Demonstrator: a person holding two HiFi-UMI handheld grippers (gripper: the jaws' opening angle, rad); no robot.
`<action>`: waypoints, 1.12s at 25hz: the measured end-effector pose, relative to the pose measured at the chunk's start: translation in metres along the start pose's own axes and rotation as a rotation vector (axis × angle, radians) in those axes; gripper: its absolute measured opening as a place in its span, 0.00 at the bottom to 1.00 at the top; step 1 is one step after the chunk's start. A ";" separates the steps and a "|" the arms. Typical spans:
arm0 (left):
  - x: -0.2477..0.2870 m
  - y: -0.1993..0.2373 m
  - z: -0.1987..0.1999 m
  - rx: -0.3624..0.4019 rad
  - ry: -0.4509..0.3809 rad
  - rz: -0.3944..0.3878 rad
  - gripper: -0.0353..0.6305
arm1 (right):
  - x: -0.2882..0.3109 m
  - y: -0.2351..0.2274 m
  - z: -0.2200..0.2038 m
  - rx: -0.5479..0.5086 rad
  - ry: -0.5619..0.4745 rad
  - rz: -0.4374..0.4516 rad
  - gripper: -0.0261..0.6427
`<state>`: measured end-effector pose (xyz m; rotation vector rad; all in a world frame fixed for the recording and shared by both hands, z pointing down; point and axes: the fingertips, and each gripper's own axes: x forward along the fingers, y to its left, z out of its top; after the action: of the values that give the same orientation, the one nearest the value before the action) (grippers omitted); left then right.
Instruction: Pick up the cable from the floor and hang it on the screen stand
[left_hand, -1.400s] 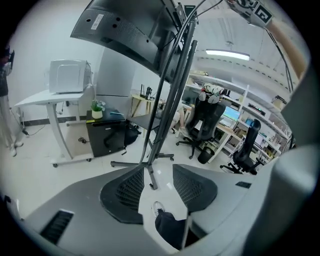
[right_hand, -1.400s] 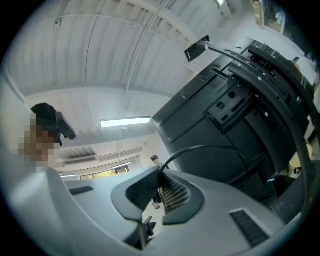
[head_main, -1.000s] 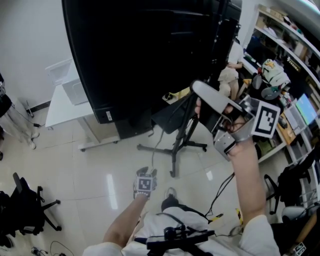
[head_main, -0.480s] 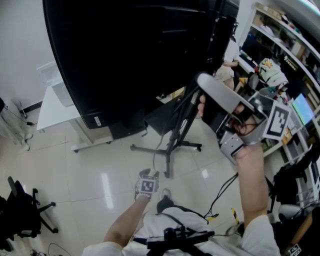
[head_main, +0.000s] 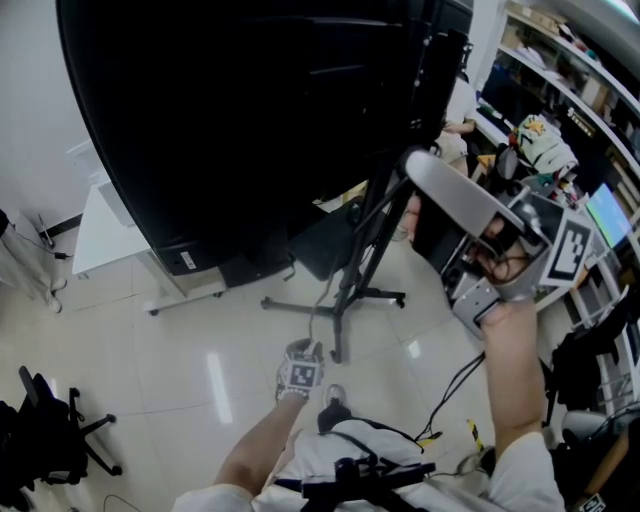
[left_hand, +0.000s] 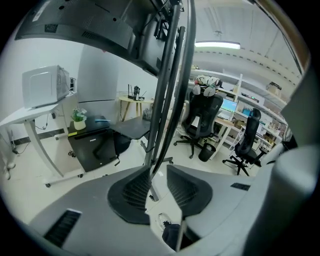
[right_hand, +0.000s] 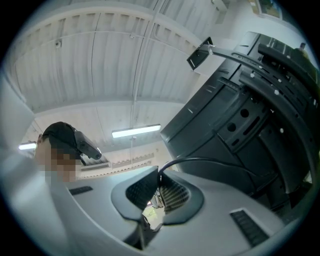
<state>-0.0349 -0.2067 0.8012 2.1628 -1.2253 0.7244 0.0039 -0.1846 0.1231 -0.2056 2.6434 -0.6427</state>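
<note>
A big black screen stands on a black stand with spread legs. My right gripper is raised beside the stand's upper part and is shut on the black cable, which arcs from its jaw tips toward the screen's back. My left gripper hangs low near the stand's foot. In the left gripper view the cable rises along the stand pole from between the jaws. These jaws are closing, with a gap still showing between the pads.
A white table stands left of the screen, and an office chair is at the lower left. Crowded shelves line the right side. A black cabinet and office chairs stand beyond the stand.
The right gripper has drifted a little right and down with the cable. The screen fills more of the head view. The left gripper stays low by the stand's foot.
</note>
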 end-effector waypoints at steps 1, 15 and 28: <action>0.000 -0.001 0.001 0.008 0.000 -0.004 0.12 | -0.001 0.000 0.002 0.001 -0.003 0.005 0.08; -0.059 -0.017 0.068 -0.096 -0.180 -0.033 0.07 | -0.084 -0.120 -0.001 0.065 -0.092 -0.198 0.08; -0.174 -0.023 0.206 0.024 -0.325 0.138 0.07 | -0.244 -0.217 0.003 0.179 -0.552 -0.456 0.08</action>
<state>-0.0536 -0.2359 0.5328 2.2963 -1.5486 0.4537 0.2355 -0.3203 0.3090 -0.8195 2.0024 -0.8180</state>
